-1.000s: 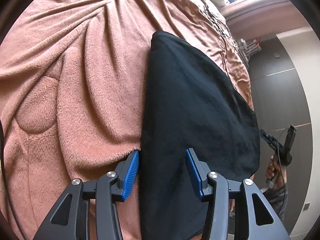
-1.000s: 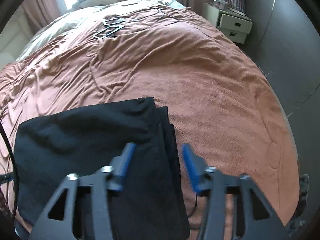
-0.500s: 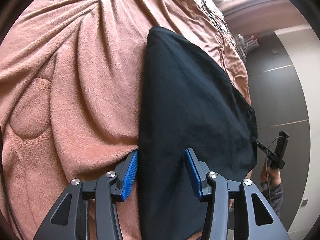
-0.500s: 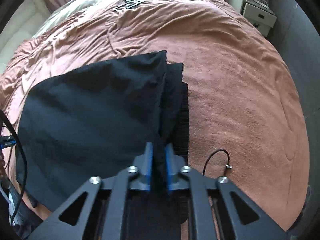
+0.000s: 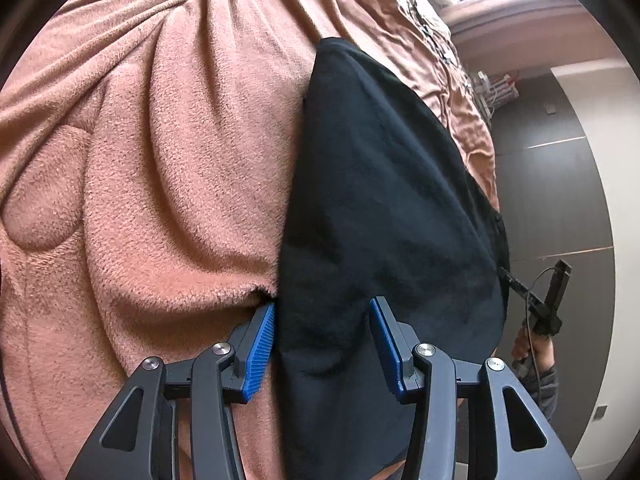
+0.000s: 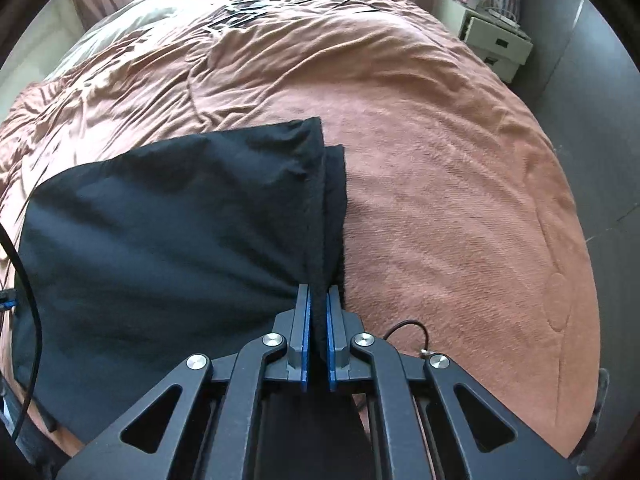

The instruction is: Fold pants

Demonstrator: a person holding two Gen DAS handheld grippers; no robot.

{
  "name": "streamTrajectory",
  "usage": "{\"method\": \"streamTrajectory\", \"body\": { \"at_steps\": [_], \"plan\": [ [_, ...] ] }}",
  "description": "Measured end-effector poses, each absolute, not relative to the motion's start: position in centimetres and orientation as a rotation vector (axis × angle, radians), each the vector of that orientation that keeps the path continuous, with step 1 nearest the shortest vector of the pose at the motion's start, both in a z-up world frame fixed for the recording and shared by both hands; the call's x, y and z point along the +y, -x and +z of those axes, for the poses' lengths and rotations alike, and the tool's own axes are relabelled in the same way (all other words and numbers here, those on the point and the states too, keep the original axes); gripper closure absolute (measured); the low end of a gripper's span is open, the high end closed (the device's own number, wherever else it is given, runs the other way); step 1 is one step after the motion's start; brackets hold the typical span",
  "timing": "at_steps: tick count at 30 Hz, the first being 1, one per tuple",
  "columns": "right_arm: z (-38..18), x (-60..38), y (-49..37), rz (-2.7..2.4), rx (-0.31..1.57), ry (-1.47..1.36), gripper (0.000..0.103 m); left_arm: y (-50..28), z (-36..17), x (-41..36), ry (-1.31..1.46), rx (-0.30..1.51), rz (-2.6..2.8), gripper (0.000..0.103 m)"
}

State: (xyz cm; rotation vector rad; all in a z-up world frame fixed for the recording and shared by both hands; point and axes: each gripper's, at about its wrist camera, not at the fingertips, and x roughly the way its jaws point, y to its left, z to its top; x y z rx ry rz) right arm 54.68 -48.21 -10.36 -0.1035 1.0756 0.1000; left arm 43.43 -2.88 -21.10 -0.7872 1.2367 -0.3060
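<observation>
black pants (image 6: 168, 224) edge pinched, right hand-held gripper (image 6: 316, 320); blanket (image 6: 440, 200) bare rightward

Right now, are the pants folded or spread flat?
Folded: the pants lie doubled on the blanket, stacked layer edges showing at the right side.

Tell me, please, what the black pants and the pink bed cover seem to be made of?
The black pants look like a soft matte woven or brushed fabric: no shine, gentle creases, and the edge bunches between the pads of the right claw. The pink bed cover looks like plush fleece: a fuzzy nap and thick rounded folds.
</observation>
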Motion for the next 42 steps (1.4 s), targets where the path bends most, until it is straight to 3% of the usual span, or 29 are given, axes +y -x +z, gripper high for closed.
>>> {"method": "streamTrajectory", "body": {
  "at_steps": [4, 6, 8, 12, 21, 42],
  "plan": [
    [-10.8, -48.6, -55.0, 0.121, 1.096, 0.072, 0.100, -43.2, -21.4, -2.9, 0.831, 1.220, -0.330, 0.055],
    [-11.2, -49.1, -55.1, 0.132, 1.112, 0.041, 0.097, -43.1, -21.5, -2.9, 0.834, 1.218, -0.329, 0.073],
    [-11.6, -49.5, -55.2, 0.130, 1.128, 0.020, 0.088, -42.8, -21.6, -2.8, 0.846, 1.214, -0.339, 0.083],
    [-12.6, -50.8, -55.3, 0.178, 1.163, -0.085, 0.087, -42.9, -21.3, -2.9, 0.850, 1.211, -0.356, 0.096],
    [-12.7, -52.0, -55.5, 0.272, 1.185, -0.230, 0.087, -42.6, -18.2, -0.7, 0.836, 1.155, -0.296, 0.100],
    [-15.1, -39.2, -54.4, 0.418, 1.201, -0.162, 0.087, -39.8, -14.2, 11.0, 0.752, 1.104, -0.178, 0.100]
  ]
}}
